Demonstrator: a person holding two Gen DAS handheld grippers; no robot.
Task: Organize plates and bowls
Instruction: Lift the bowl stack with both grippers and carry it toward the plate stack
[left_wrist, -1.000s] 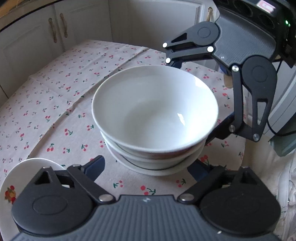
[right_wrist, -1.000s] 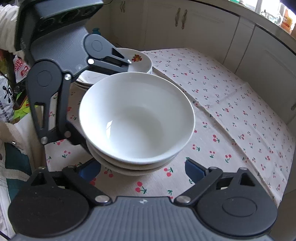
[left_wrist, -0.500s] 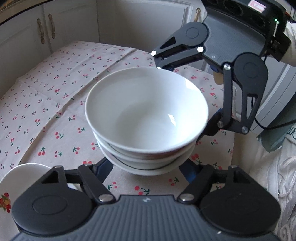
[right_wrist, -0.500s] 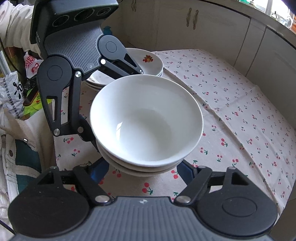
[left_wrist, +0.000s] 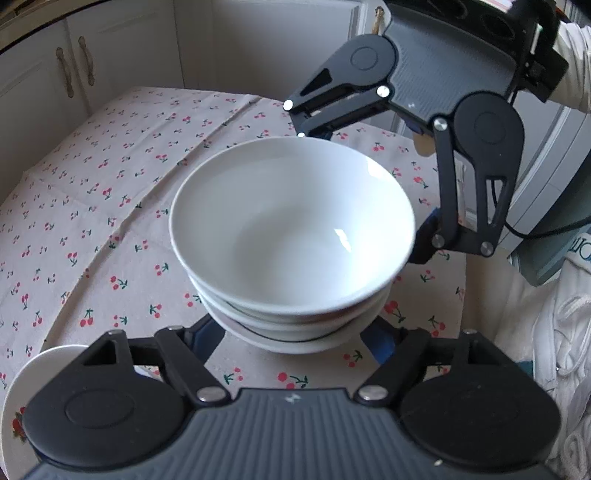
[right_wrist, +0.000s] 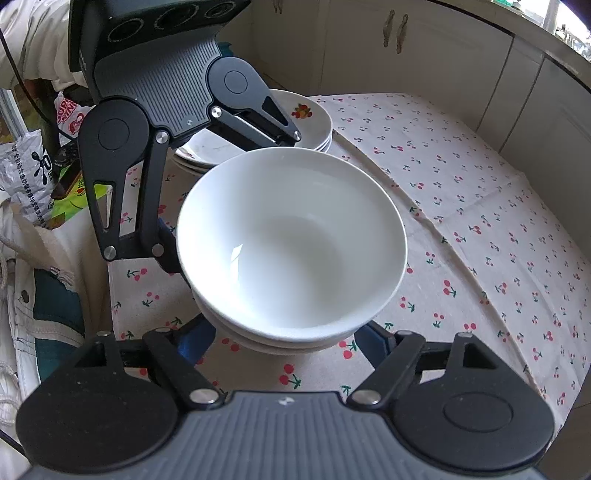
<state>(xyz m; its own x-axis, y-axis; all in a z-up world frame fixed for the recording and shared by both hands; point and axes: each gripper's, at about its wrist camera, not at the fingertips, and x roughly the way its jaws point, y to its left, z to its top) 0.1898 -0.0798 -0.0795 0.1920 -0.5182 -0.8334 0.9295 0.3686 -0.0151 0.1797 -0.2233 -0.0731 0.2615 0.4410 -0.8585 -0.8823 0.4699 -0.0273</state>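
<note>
A stack of three white bowls (left_wrist: 291, 229) stands on the cherry-print tablecloth (left_wrist: 110, 206). My left gripper (left_wrist: 291, 341) reaches in from the near side. Its blue pads (left_wrist: 205, 341) lie against the bottom bowl's sides, and its jaws are opening slightly with the stack between them. My right gripper (right_wrist: 284, 341) holds the same stack (right_wrist: 291, 243) from the opposite side. Its pads (right_wrist: 371, 343) also touch the lowest bowl and its jaws are easing open too. Each gripper shows in the other's view, behind the bowls (left_wrist: 424, 243) (right_wrist: 166, 254).
A pile of white plates (right_wrist: 314, 118) with a fruit motif sits just behind the bowls, by the left gripper. Its rim (left_wrist: 48, 365) shows at the lower left of the left wrist view. Printed bags (right_wrist: 40, 166) crowd the table's edge. White cabinets (right_wrist: 424, 48) ring the table.
Both grippers' jaws have closed in from wide apart onto the base of the bowl stack. The stack and both hands have stayed where they were.
</note>
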